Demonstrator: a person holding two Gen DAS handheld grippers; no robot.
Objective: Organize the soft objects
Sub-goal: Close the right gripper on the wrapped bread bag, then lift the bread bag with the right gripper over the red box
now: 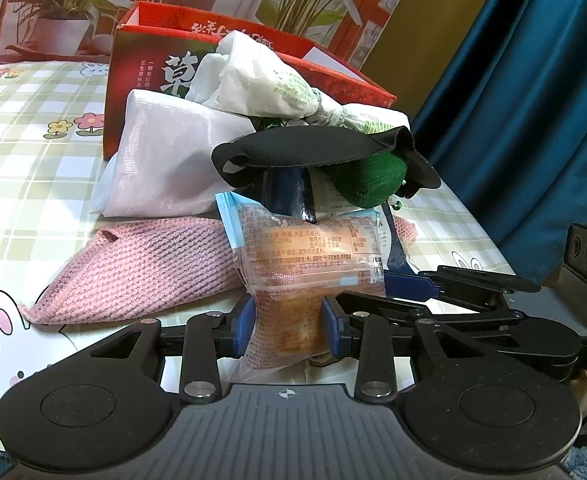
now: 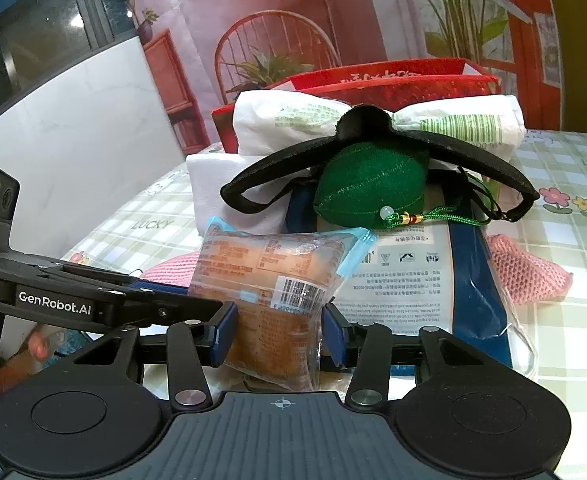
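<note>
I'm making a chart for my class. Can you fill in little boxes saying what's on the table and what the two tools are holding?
left tool: squeezing one end of the bread packet
right tool: squeezing the packet's other end
pile behind: green pouch, black eye mask, white plastic bag, pink knitted cloth
box: red carton, open, at the back
surface: checked tablecloth with flowers and rabbits
</note>
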